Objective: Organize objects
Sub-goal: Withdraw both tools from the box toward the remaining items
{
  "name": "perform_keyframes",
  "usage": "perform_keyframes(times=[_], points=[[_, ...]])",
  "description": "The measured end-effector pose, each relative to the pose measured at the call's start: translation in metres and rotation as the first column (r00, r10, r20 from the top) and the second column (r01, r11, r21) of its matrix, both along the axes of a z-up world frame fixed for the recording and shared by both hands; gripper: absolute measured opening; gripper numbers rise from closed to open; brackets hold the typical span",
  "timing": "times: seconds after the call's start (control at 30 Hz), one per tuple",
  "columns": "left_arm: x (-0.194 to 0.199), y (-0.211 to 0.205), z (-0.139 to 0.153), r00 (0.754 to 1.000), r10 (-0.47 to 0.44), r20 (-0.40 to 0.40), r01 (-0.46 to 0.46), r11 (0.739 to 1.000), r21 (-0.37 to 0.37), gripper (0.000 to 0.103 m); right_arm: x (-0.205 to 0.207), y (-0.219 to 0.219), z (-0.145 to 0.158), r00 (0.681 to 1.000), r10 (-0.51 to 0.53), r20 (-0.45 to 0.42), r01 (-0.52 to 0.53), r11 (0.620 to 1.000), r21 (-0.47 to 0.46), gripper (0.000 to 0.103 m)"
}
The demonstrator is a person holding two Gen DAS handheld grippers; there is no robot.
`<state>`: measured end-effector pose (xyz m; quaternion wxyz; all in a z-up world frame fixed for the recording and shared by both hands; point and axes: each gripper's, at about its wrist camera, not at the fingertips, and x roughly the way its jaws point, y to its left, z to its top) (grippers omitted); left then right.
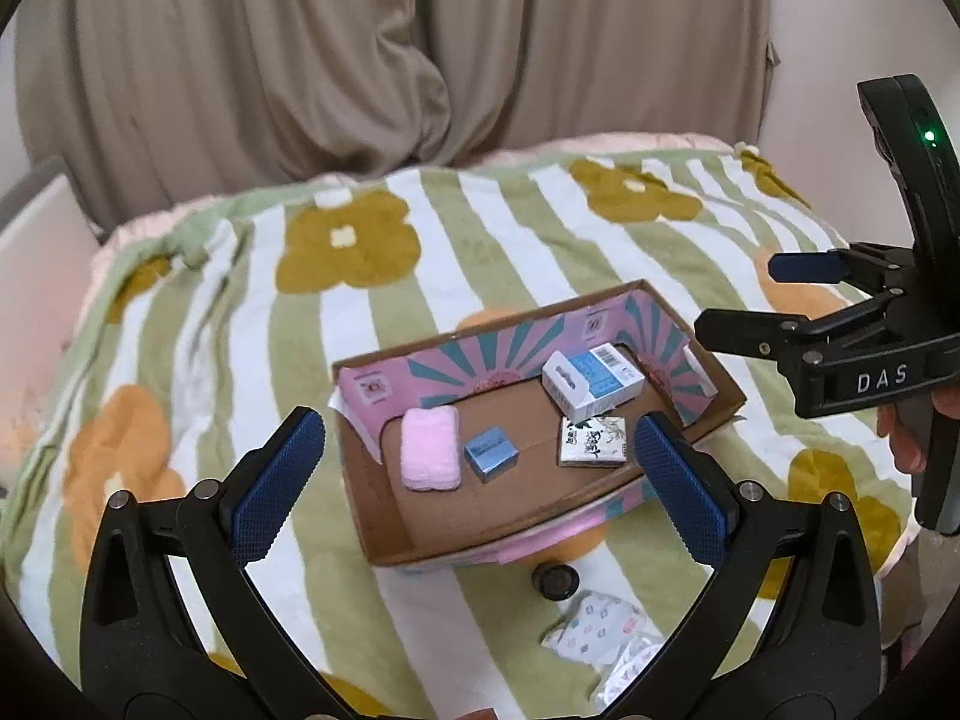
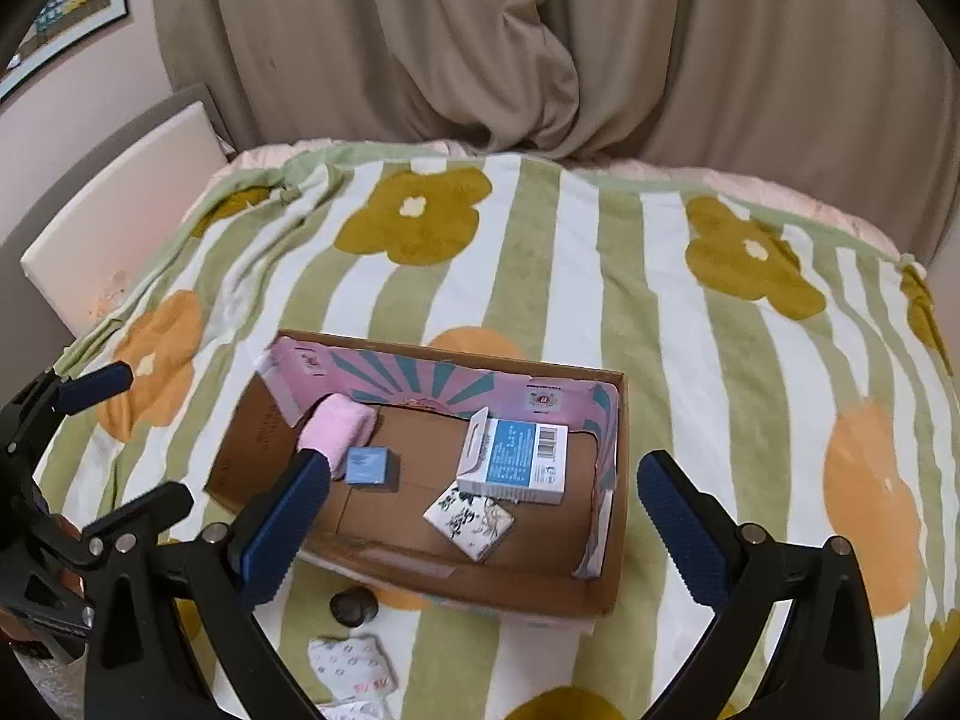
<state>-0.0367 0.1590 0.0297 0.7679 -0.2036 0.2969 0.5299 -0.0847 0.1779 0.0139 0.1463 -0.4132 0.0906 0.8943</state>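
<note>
Blanket [image 2: 600,276] has green and white stripes with yellow and orange flowers; cardboard box [image 2: 420,582] is brown outside, pink with teal rays inside; towel [image 1: 429,449] is pink.

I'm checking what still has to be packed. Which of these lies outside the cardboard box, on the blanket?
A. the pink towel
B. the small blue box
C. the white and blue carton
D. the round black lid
D: the round black lid lies on the blanket just in front of the cardboard box, while the other three sit inside it.
</note>
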Motion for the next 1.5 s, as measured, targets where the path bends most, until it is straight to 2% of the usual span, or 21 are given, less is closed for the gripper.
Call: perform_keyframes(times=[0.1,0.33,0.43,0.57,0.87,1.07,1.27,1.33,1.5], points=[[-0.002,-0.025,0.009,1.0,0.01,-0.004,-0.009,0.999,0.043,0.103,0.021,-0.013,0.009,1.0,-0.008,-0.029,0.009,1.0,0.019,0.102],[-0.006,-0.077,0.016,1.0,0.02,0.001,-0.02,0.996,0.085,0.103,0.069,-0.042,0.025,0.996,-0.014,-0.089,0.02,0.997,0.075,0.102],[-0.011,-0.098,0.016,0.999,0.037,0.032,-0.04,0.995,0.09,0.103,0.091,-0.055,0.029,0.993,-0.018,-0.118,0.03,0.994,0.106,0.102],[-0.021,-0.127,0.015,0.994,0.065,0.085,-0.074,0.992,0.104,0.103,0.121,-0.068,0.027,0.987,-0.033,-0.157,0.048,0.994,0.098,0.102],[-0.038,-0.186,0.002,0.979,0.144,0.142,-0.166,0.974,0.155,0.103,0.19,-0.103,0.017,0.965,-0.1,-0.242,0.129,0.986,0.108,0.102],[-0.034,-0.196,-0.003,0.981,0.134,0.138,-0.155,0.975,0.157,0.103,0.203,-0.112,0.011,0.965,-0.093,-0.247,0.129,0.983,0.133,0.102],[-0.031,-0.188,-0.009,0.983,0.121,0.139,-0.14,0.981,0.134,0.103,0.206,-0.112,0.012,0.961,-0.097,-0.258,0.135,0.982,0.133,0.102],[-0.029,-0.184,-0.015,0.984,0.116,0.135,-0.132,0.984,0.117,0.103,0.206,-0.112,0.012,0.961,-0.097,-0.258,0.134,0.982,0.132,0.102],[-0.024,-0.162,-0.042,0.985,0.103,0.138,-0.106,0.994,0.015,0.103,0.207,-0.107,0.011,0.961,-0.106,-0.255,0.141,0.983,0.122,0.102]])
